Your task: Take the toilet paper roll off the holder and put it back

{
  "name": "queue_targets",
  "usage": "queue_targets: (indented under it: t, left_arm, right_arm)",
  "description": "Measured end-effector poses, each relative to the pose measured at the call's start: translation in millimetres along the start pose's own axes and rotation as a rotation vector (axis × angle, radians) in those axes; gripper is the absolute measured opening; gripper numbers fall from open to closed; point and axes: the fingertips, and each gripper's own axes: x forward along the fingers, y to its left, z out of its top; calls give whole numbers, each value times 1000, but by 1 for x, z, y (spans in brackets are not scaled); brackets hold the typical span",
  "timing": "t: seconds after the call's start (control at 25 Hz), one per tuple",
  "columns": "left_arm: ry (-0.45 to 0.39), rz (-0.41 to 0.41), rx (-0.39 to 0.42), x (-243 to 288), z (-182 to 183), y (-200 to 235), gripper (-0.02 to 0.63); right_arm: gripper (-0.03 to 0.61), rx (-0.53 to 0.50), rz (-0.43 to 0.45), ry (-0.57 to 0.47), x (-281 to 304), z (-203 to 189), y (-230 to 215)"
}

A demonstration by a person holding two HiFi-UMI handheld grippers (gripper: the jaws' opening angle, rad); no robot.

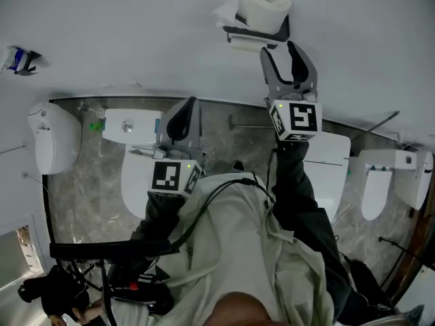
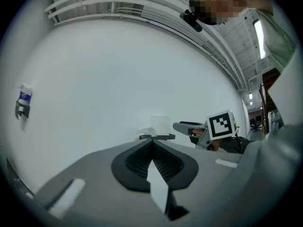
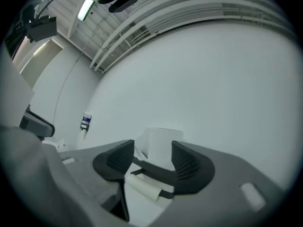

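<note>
A white toilet paper roll [image 1: 265, 7] stands upright on the shelf of a dark wall holder [image 1: 257, 32]. A thin white roll [image 1: 246, 44] hangs on the bar beneath the shelf. My right gripper [image 1: 279, 50] points at the holder from just short of it, jaws open and empty. In the right gripper view the roll [image 3: 161, 148], the holder [image 3: 150, 167] and the thin roll [image 3: 142, 186] show beyond the open gap. My left gripper [image 1: 182, 122] hangs lower and to the left, shut on nothing. Its view shows the roll [image 2: 160, 123] far ahead.
The wall is plain white. A small blue-labelled fitting [image 1: 19, 60] is fixed to it at far left. Below stand a white toilet [image 1: 136, 175], a white fixture [image 1: 54, 138] at the left and more white fixtures [image 1: 387, 182] at the right.
</note>
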Motion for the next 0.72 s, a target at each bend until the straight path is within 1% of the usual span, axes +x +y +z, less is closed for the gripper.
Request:
queue_targets:
  t: [0.16, 0.24, 0.32, 0.48, 0.72]
  left_arm:
    - [-2, 9, 9, -2, 2, 8, 6]
    - [-2, 16, 13, -3, 3, 14, 7]
    - [-3, 23, 15, -5, 3, 20, 7]
    - [-5, 35, 16, -7, 4, 26, 7]
    - [-4, 44, 8, -6, 2, 38, 6]
  right_arm:
    - [320, 11, -41, 9, 23, 4, -15]
    - [366, 20, -62, 28, 35, 3, -21]
    - [398, 29, -80, 60, 46, -1, -28]
    - [420, 1, -105, 123, 65, -8, -40]
    - [420, -57, -95, 216, 97, -17, -41]
